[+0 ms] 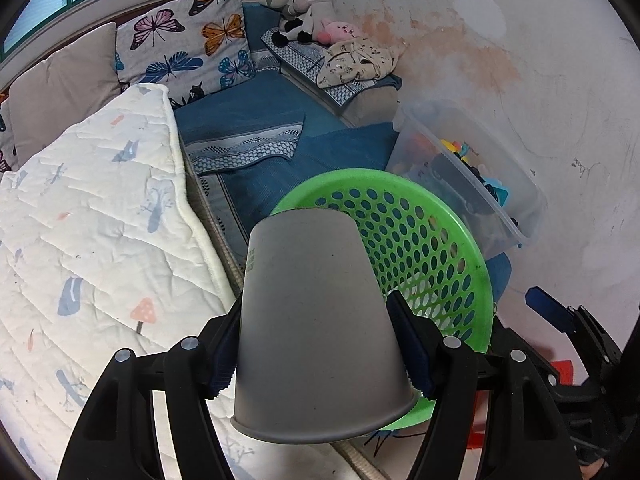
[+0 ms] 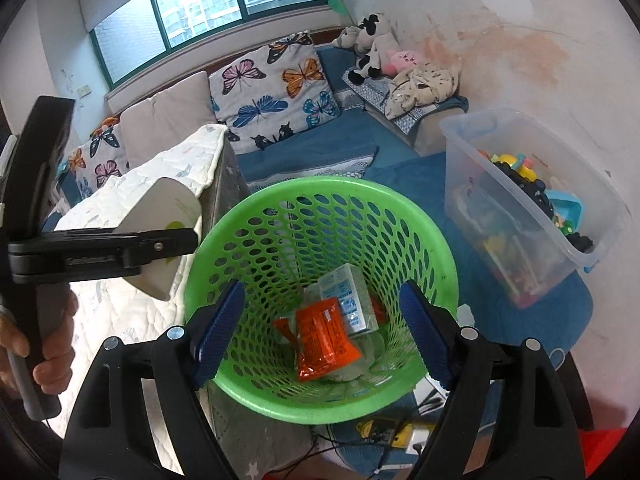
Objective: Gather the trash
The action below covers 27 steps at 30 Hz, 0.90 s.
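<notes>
Wrapper [image 2: 326, 338] and carton [image 2: 348, 300] already in green basket [image 2: 448, 272] at frame centre; paper cup [image 1: 316, 328] clamped in left gripper [image 1: 320, 350], not yet dropped; right gripper [image 2: 320, 328] spread wide, empty.

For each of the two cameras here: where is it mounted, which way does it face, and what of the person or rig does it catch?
Left wrist: on the left gripper, facing forward and down past a paper cup clamped in its jaws toward the green basket; the right gripper's tip shows at right.
Right wrist: on the right gripper, jaws open, looking down into the basket; the left gripper and a hand show at left.
Shared: basket, cup, toy bin, quilt.
</notes>
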### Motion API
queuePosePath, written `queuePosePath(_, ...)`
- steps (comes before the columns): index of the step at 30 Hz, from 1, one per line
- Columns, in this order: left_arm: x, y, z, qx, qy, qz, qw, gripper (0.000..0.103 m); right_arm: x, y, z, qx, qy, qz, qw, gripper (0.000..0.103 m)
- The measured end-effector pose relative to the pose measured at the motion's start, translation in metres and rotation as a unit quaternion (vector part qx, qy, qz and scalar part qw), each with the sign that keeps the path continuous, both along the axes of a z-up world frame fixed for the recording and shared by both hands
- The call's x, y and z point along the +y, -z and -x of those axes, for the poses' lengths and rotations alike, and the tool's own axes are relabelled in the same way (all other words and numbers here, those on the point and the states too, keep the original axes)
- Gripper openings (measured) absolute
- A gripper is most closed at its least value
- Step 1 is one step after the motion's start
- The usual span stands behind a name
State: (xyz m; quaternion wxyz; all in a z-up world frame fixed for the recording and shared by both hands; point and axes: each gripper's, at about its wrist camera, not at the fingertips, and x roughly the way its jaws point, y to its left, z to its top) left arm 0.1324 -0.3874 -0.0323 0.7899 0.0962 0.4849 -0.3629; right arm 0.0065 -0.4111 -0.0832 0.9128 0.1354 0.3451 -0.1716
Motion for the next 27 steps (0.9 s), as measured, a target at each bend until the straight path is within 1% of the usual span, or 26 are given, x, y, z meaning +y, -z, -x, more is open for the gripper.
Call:
queuePosePath(6, -0.007, 0.005, 0.001, 0.007, 0.003, -0.003, 1.0000, 0.068, 0.002, 0.000, 0.005, -0.003, -0.001, -0.001, 1.000, 0.079)
queuePosePath(9, -0.006, 0.004, 0.002, 0.003, 0.003, 0.003, 1.0000, 0.078, 0.003, 0.000, 0.006, -0.003, -0.003, -0.002, 1.000, 0.079)
queuePosePath(15, 0.000, 0.000, 0.005, -0.002, 0.008, 0.012, 0.9999, 0.079, 0.008, -0.001, 0.007, -0.004, -0.007, -0.001, 1.000, 0.080)
queuePosePath(22, 0.028, -0.012, 0.004, -0.015, -0.008, 0.024, 0.9996, 0.083, 0.022, -0.005, 0.006, -0.011, -0.017, -0.004, 1.000, 0.080)
queuePosePath(24, 0.039, -0.016, 0.004, -0.023, -0.013, 0.029, 0.9992, 0.083, 0.027, -0.007, 0.006, -0.014, -0.021, -0.002, 1.000, 0.084)
queuePosePath(27, 0.055, -0.021, 0.005, -0.035, -0.022, 0.034, 0.9986, 0.085, 0.036, -0.011, 0.004, -0.019, -0.028, 0.002, 0.999, 0.084)
